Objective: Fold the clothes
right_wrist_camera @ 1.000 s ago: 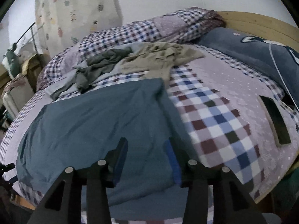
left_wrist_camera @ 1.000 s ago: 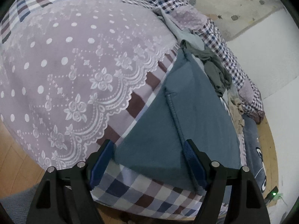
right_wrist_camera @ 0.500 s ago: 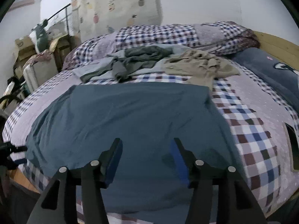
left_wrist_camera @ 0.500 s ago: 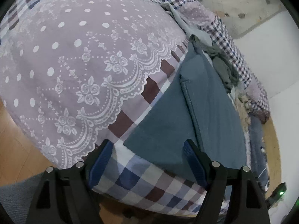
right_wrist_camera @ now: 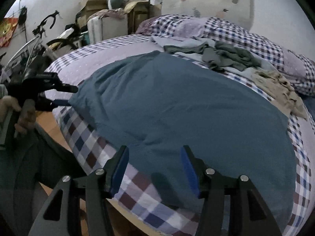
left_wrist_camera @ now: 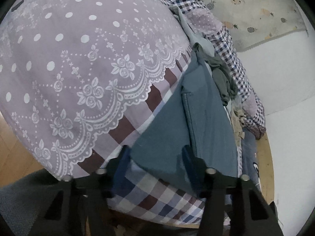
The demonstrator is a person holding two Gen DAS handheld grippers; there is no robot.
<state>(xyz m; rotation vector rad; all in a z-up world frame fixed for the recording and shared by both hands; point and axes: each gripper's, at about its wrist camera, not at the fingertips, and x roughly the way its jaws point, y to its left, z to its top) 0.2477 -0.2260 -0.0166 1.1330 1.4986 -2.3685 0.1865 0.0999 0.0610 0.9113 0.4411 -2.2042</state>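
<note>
A teal-blue garment (right_wrist_camera: pixel 177 108) lies spread flat on the bed, its seam (left_wrist_camera: pixel 189 118) running away from me. My left gripper (left_wrist_camera: pixel 155 157) is open at the bed's near edge, with the garment's corner (left_wrist_camera: pixel 141 145) lying between its fingers. In the right wrist view the left gripper (right_wrist_camera: pixel 66 96) shows at the far left, held by a hand (right_wrist_camera: pixel 11 106), its fingers either side of that corner. My right gripper (right_wrist_camera: pixel 154 157) is open and hovers over the garment's near hem, holding nothing.
A dark green garment (right_wrist_camera: pixel 230 56), a beige one (right_wrist_camera: pixel 279 86) and a pale blue one (right_wrist_camera: pixel 187 43) lie heaped near the checked pillows (right_wrist_camera: pixel 226 29). The lilac lace-print cover (left_wrist_camera: pixel 78 68) fills the left. A bicycle (right_wrist_camera: pixel 39 37) and boxes (right_wrist_camera: pixel 94 5) stand beyond the bed.
The left gripper has moved in on the garment's corner and its fingers have come closer together. The right gripper has swung left along the near hem, still open.
</note>
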